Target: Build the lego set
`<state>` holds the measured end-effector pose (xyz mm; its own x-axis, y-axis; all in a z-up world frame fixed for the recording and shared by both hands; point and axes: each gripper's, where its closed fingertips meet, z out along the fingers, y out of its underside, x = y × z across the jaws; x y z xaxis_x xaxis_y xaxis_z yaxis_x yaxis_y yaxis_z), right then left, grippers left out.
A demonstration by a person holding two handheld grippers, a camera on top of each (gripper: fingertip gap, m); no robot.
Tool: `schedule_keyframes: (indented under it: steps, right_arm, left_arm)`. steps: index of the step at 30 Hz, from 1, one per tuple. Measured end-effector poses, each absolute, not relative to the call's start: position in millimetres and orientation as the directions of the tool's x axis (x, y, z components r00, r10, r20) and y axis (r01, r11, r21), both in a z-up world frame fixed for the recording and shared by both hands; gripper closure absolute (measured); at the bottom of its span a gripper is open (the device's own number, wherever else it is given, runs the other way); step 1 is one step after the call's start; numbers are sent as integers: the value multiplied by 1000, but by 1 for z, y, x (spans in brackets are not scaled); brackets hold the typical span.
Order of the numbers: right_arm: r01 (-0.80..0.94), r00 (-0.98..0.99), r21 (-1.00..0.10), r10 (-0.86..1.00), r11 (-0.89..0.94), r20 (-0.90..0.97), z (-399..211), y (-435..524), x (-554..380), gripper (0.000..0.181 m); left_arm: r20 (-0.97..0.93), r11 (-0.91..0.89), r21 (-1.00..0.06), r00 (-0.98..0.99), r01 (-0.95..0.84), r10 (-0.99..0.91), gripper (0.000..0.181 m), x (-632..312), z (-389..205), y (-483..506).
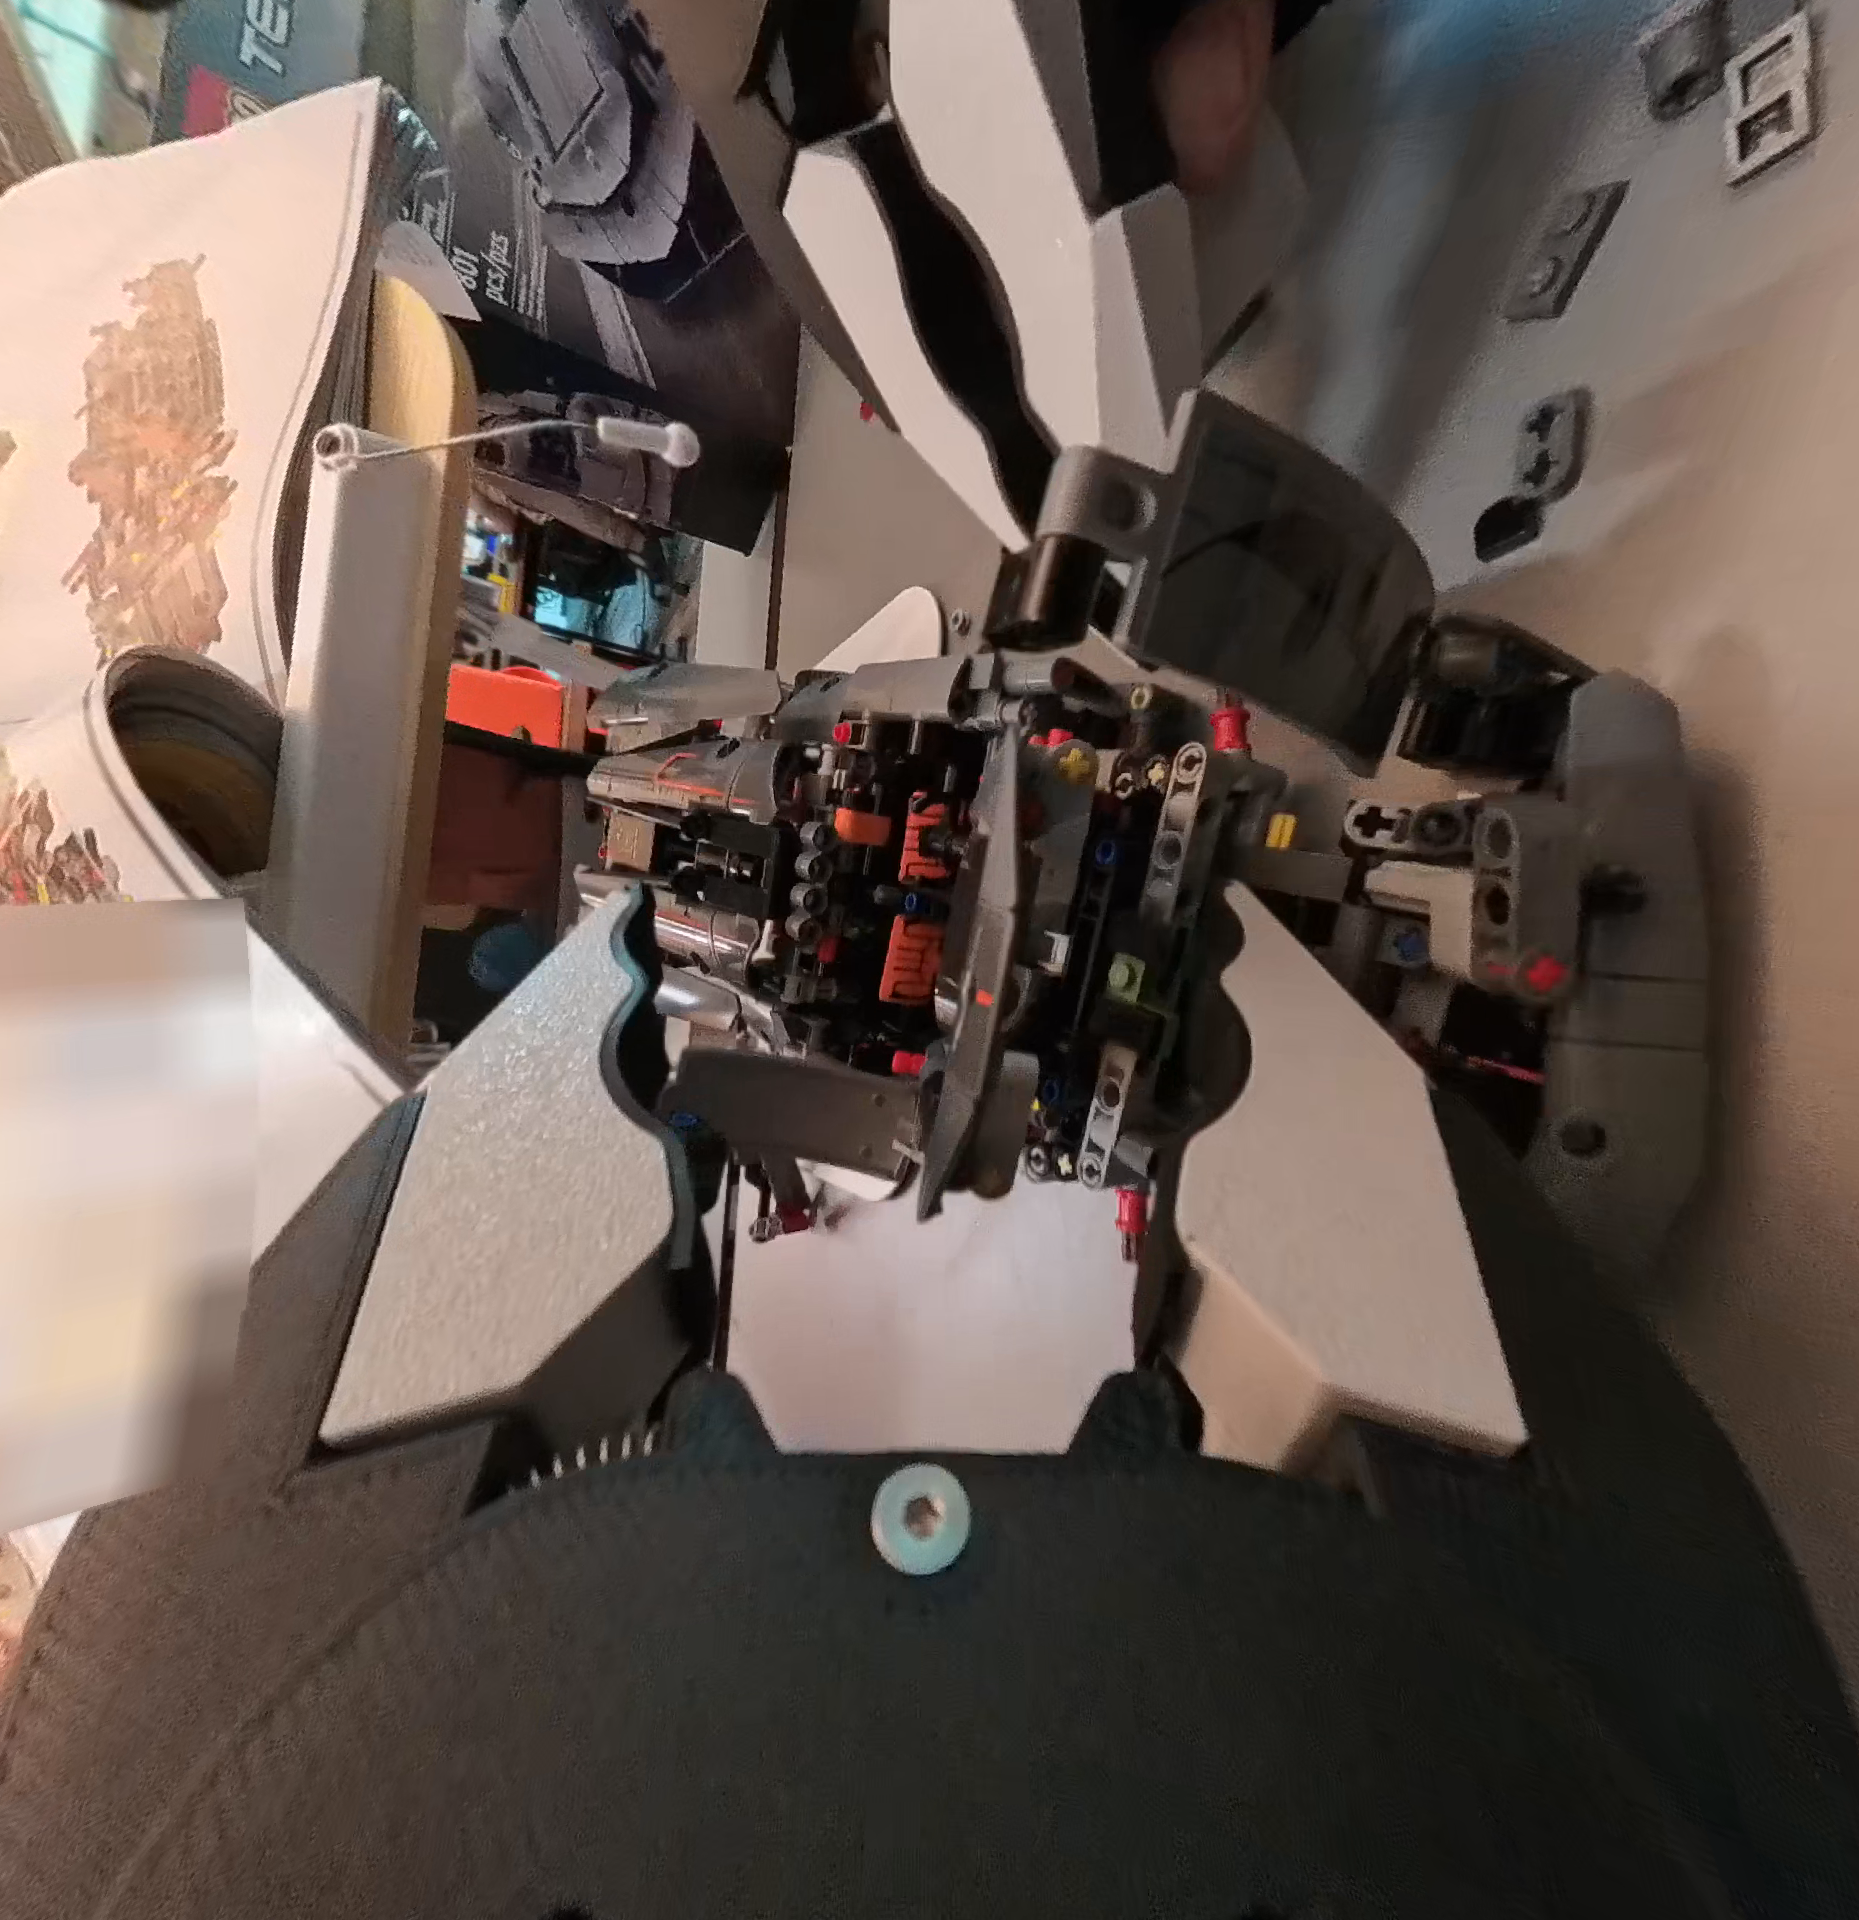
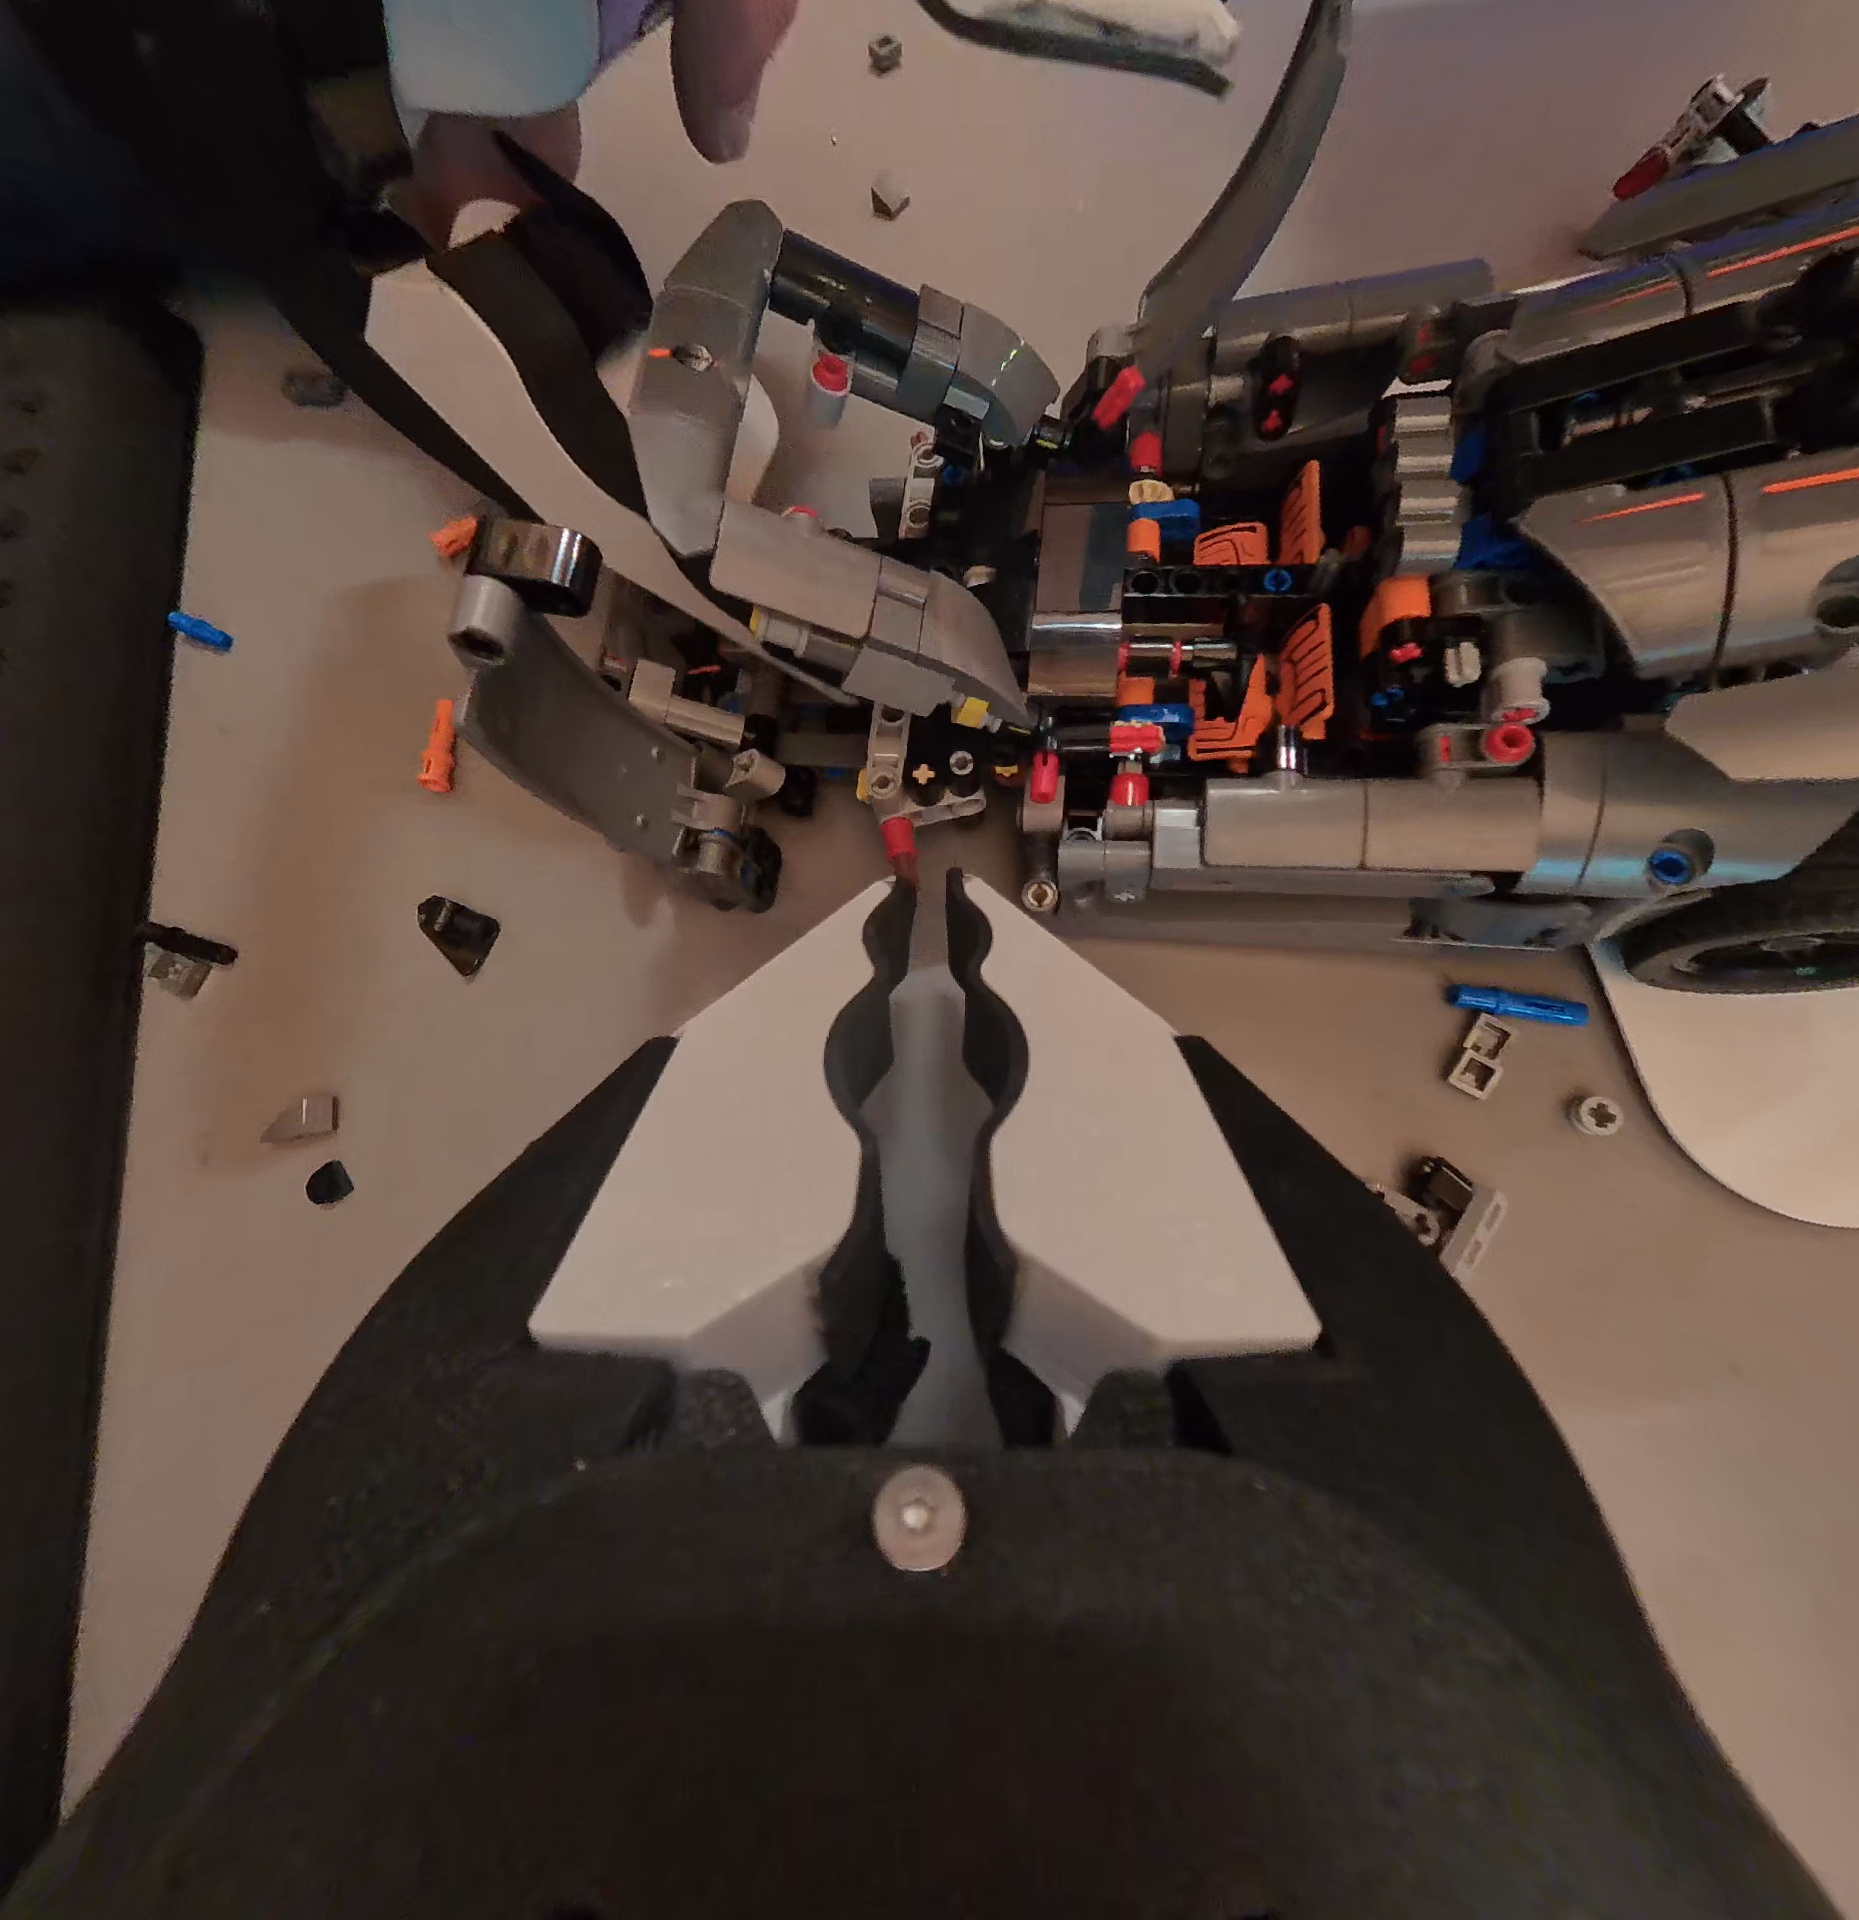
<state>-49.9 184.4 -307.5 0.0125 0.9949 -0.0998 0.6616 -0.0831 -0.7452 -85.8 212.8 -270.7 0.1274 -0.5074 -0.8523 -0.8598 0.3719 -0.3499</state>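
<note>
While the left tool [image 1: 935, 1049] spreads wide around the front half of the grey model car [image 1: 1008, 894], its fingers pressing the body from both sides, an instruction booklet [image 1: 166, 416] stands far off to its left. Over in the right wrist view, the right tool [image 2: 930, 883] is nearly closed, its tips pinching a red pin [image 2: 897, 840] that sticks out of the car's near edge. Loose blue [image 2: 1517, 1006] and orange pins [image 2: 437, 746] lie on the table [image 2: 1320, 1091] to either side.
</note>
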Motion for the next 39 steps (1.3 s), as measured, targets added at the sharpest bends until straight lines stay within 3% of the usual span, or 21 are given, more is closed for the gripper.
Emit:
schedule_keyframes:
  steps: [7,14,19,22,28,39]
  right_arm:
    - [653,9,-754,995,-78,-95,-307,184,-52,169]
    - [668,-6,-744,999,-25,-39,-313,178,-63,167]
    - [674,25,-738,1000,-4,17,-312,181,-66,164]
    - [685,31,-728,999,-12,13,-315,179,-69,165]
    - [687,50,-726,999,-19,22,-315,182,-68,170]
    - [711,69,-703,996,-16,48,-316,183,-62,163]
  left_arm:
    - [-824,321,-356,133,-878,-551,86,-111,-269,204]
    - [-707,215,-476,226,-853,-671,95,-138,-276,200]
    - [-590,75,-564,337,-823,-734,83,-156,-290,210]
    - [-522,34,-602,361,-798,-773,93,-151,-297,208]
    - [-421,-36,-654,402,-756,-813,107,-145,-308,209]
    - [-248,-161,-729,476,-665,-844,106,-129,-314,207]
